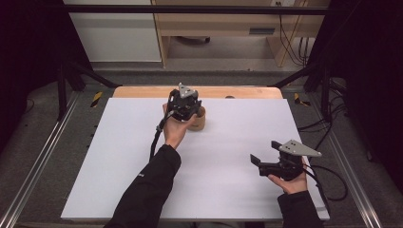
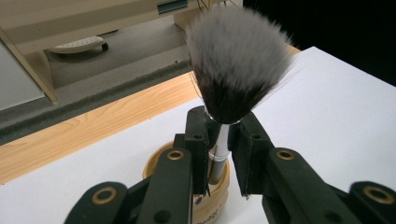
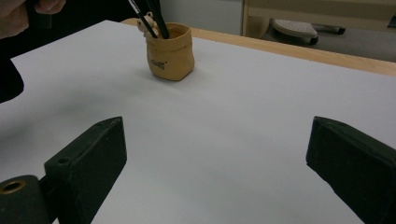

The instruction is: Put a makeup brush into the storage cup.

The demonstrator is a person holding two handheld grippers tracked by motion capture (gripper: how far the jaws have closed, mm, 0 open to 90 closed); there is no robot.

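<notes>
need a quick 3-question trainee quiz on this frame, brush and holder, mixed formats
1. True or false: the left gripper is shut on the brush.
2. Where does the brush's lower end sit? A) flat on the white sheet B) in the tan holder C) between the right gripper's jaws
3. Fill in: the right gripper is ____, with nothing between its jaws.

Key: 1 true; 2 B; 3 open
</notes>
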